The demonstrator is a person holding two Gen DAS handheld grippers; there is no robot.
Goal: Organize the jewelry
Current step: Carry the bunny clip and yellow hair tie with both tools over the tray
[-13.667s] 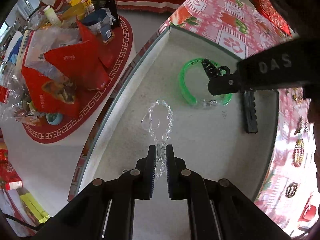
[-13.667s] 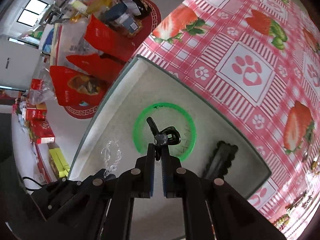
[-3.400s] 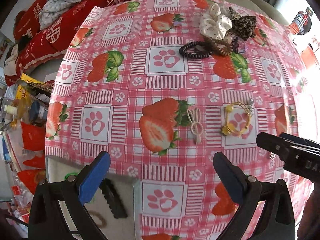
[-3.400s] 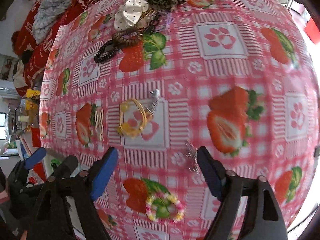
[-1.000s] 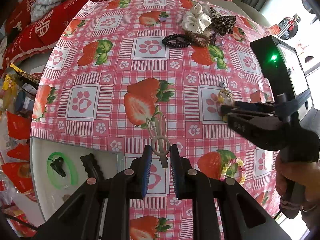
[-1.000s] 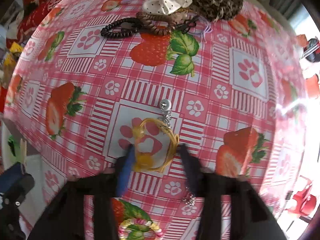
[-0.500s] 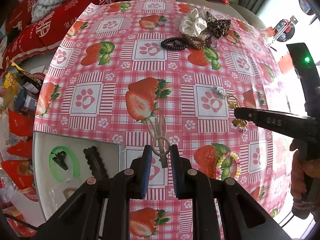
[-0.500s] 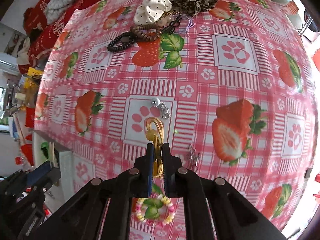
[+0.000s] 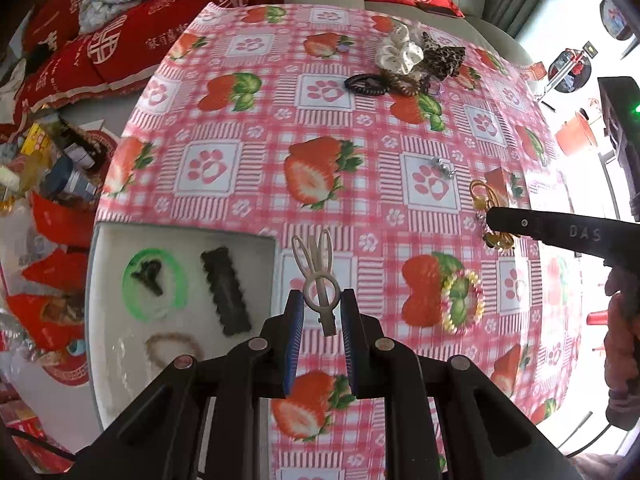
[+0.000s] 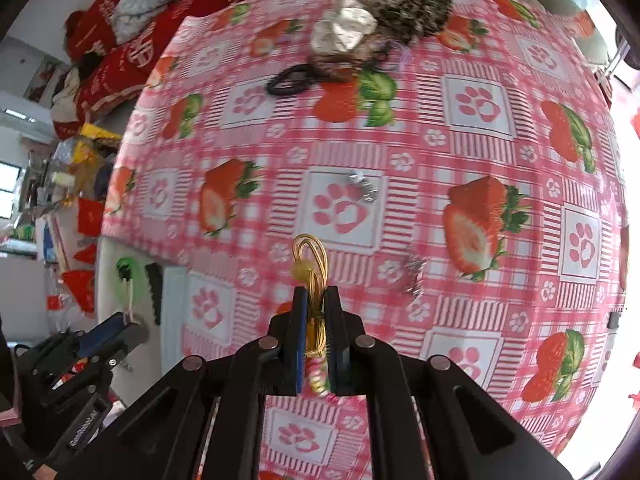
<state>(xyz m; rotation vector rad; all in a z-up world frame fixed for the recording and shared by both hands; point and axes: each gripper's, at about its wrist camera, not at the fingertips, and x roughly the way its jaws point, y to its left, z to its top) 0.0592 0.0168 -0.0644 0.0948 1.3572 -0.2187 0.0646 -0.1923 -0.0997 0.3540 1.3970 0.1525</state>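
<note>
Jaws: left gripper [image 9: 320,312] pinching 1 beige clip [image 9: 318,280], right gripper [image 10: 316,312] pinching 1 yellow bracelet [image 10: 310,258].

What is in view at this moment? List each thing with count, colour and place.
Tablecloth: one, pink check with strawberries and paw prints, over the table.
Tray: one, white, at the table's near left edge.
Bangle: one, green, in the tray, around a small black clip.
Hair clip: one, black, scalloped, in the tray.
Bead bracelet: one, pale brown, tray's near side.
Scrunchies: two, cream and leopard, far side of the cloth.
Coil hair tie: one, black, beside the scrunchies.
Beaded bracelet: one, pastel, on the cloth.
Silver earring: one, mid-cloth.
Left gripper: shut on a beige rabbit-ear clip.
Right gripper: shut on a yellow hair tie.
</note>
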